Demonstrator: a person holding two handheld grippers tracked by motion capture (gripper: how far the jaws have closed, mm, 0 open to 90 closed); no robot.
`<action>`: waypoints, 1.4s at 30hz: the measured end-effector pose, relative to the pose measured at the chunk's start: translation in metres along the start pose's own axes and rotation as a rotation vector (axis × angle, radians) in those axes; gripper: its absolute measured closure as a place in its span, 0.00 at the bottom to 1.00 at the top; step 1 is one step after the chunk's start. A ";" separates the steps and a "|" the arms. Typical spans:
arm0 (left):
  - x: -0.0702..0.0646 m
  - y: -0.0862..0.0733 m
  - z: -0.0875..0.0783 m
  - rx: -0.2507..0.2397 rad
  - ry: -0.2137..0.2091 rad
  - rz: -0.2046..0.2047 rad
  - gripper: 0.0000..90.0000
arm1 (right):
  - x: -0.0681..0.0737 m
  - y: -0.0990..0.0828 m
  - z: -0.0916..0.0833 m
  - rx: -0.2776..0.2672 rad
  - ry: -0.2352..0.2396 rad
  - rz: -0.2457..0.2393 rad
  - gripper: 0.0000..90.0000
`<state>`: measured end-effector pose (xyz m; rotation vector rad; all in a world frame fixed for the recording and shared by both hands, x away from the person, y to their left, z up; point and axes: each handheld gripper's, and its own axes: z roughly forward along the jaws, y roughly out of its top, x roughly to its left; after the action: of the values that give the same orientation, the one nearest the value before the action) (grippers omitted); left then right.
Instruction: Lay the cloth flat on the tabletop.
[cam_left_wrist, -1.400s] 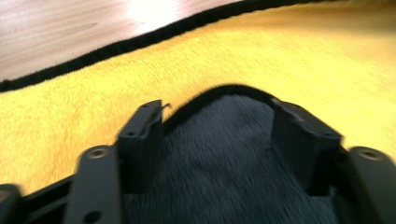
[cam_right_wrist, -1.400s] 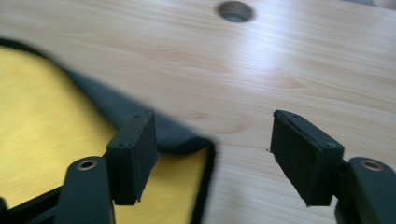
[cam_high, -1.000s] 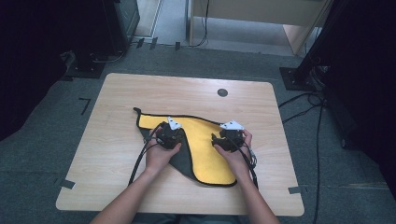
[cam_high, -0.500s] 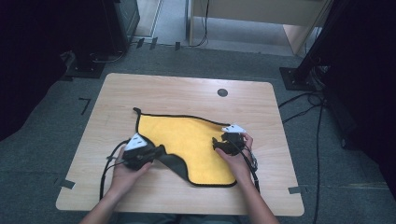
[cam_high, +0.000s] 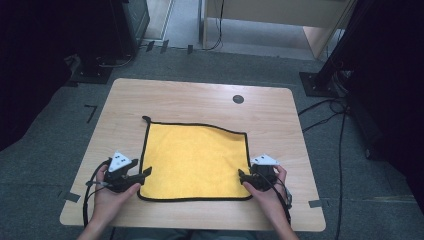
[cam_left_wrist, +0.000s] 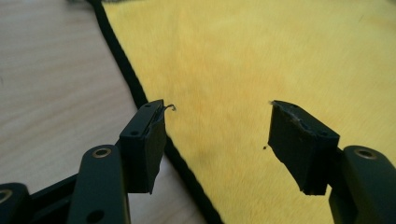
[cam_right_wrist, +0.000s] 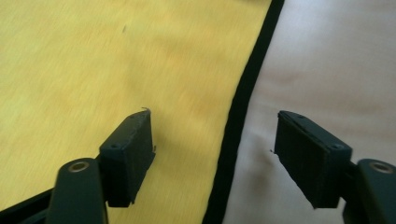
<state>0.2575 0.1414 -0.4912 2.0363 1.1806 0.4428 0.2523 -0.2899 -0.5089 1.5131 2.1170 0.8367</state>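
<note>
Cloth — yellow with black trim — lies spread flat on the wooden table. Left gripper sits at its near-left corner, right gripper at its near-right edge — both gape wide, holding nothing.

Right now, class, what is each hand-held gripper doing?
Left hand-held gripper: open, holding nothing, over the yellow cloth's left edge.
Right hand-held gripper: open, holding nothing, astride its right edge.

You've got a wooden table, small dark round spot near its far edge, possibly a grommet; cables on grey floor.
</note>
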 end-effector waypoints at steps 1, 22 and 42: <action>-0.001 -0.003 0.002 0.023 0.010 0.004 0.41 | 0.000 -0.006 -0.004 0.001 0.004 0.011 0.39; -0.011 -0.022 0.006 0.079 0.038 0.053 0.40 | 0.002 -0.053 -0.047 -0.021 -0.007 -0.006 0.86; -0.006 -0.024 0.006 0.060 0.022 0.060 0.35 | -0.046 0.095 0.081 -0.027 -0.253 0.056 0.40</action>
<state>0.2440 0.1413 -0.5129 2.1282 1.1610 0.4649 0.3851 -0.2917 -0.5056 1.5791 1.8819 0.6513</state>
